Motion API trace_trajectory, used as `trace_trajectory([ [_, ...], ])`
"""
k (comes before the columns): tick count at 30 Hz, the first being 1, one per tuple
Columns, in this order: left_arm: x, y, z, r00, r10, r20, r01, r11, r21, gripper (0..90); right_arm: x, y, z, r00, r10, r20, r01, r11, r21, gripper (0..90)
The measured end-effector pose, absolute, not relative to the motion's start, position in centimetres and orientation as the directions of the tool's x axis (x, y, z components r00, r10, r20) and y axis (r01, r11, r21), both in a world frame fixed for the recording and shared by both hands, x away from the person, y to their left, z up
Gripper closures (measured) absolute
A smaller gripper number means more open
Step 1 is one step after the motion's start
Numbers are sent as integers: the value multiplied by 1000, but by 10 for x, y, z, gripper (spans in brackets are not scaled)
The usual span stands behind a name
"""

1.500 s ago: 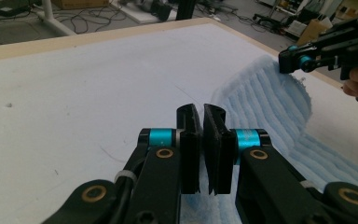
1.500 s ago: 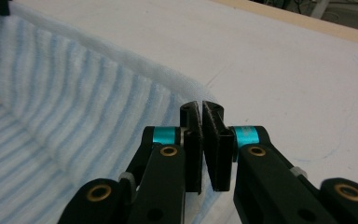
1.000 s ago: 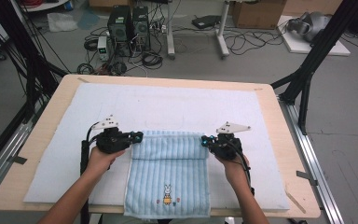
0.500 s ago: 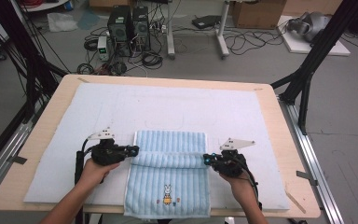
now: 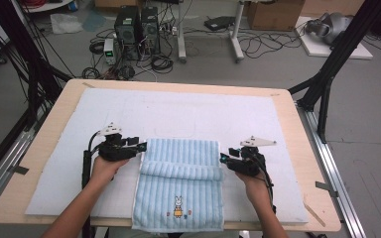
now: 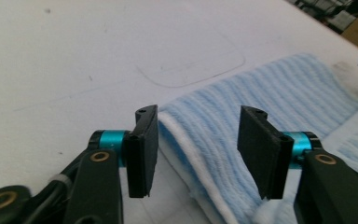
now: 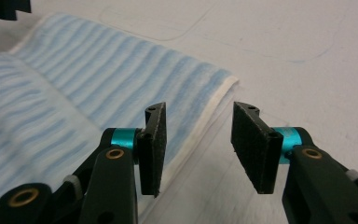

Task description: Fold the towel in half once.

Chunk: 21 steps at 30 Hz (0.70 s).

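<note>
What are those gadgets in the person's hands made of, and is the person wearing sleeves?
Each gripper, left and right, is black with two flat dark pads, teal collars, brass screws, a grey three-cornered plate on top and a trailing black cable. No sleeves show on the forearms.

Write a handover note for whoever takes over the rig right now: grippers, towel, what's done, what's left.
Left gripper: jaws just opened, nothing pinched; towel's left edge lies between them.
Right gripper: jaws just opened, holding nothing, beside the towel's right edge.
Blue striped towel: on the white mat, far part folded over toward the person, rabbit picture end hanging at the near table edge.
Done: first fold laid and released.
Left: probably another fold, then smoothing.
</note>
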State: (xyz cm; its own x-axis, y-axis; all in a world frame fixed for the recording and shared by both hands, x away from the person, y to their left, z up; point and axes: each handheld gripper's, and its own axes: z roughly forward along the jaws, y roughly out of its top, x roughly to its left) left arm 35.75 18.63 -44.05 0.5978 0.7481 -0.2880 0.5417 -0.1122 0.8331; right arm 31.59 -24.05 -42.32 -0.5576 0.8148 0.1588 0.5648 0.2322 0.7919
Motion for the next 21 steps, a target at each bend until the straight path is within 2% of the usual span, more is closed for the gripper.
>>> trace_trajectory([
  [3,363,182,-445,583,765,-273,538,-112,836,463,332,-235,-430,-544,826,145,587,251,770,566],
  [5,364,180,-448,582,765,-275,551,-122,826,492,339,-232,-435,-544,821,174,606,241,758,601],
  [9,366,174,-452,597,761,-254,558,-166,813,641,343,-225,-440,-561,807,188,617,255,745,633],
  [12,366,173,-452,598,765,-240,558,-183,810,765,345,-221,-444,-589,788,180,611,288,737,769],
  [13,365,172,-452,603,763,-232,552,-190,812,841,345,-220,-444,-603,779,172,607,308,733,844],
  [14,365,170,-452,607,763,-222,549,-200,812,869,345,-219,-444,-618,771,152,593,330,735,856],
  [16,365,169,-452,616,760,-208,541,-217,812,881,345,-218,-443,-623,767,151,587,331,739,863],
  [21,368,174,-450,598,767,-234,536,-166,828,885,346,-223,-439,-607,778,164,569,282,772,863],
])
